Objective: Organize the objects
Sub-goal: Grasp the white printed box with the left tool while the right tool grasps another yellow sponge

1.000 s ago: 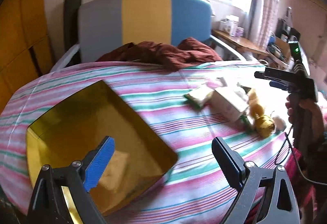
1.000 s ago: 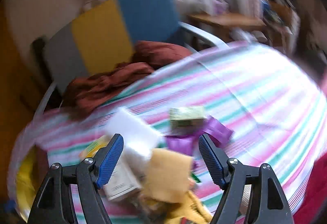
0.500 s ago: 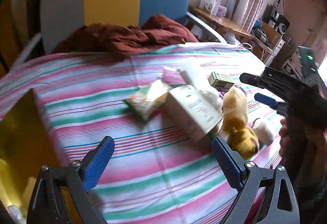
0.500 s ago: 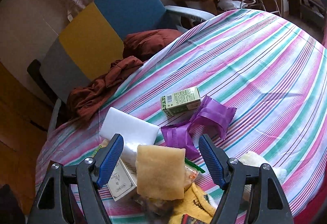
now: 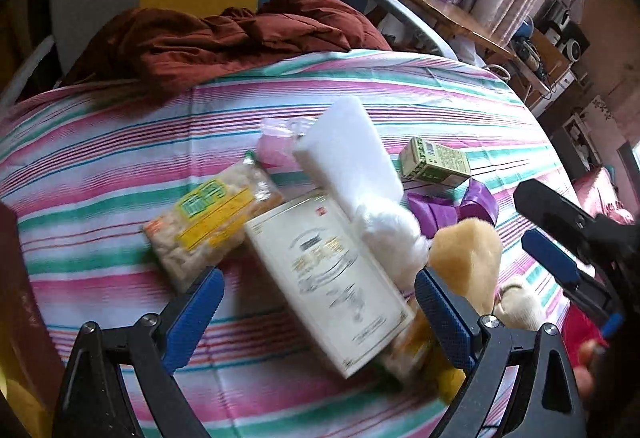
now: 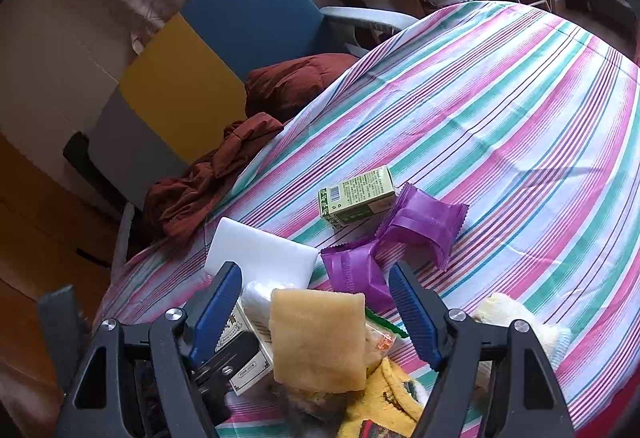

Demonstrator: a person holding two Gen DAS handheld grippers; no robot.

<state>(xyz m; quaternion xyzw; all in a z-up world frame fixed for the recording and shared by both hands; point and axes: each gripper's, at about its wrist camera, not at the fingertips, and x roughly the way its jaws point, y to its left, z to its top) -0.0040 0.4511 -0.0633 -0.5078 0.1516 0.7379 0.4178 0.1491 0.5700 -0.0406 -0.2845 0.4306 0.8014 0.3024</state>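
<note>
A cream carton (image 5: 332,278) is seen lying in a heap of packets on the striped bedcover (image 5: 120,166), framed by the spread, empty left gripper (image 5: 320,302). The right gripper (image 6: 316,306), likewise spread, is poised over a tan sponge (image 6: 320,338). A squarer approach would be advised, so neighbouring items are not snagged.

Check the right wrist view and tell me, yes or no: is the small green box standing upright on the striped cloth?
No, the green box lies on its long side on the striped cloth, beside the purple wrappers.
</note>
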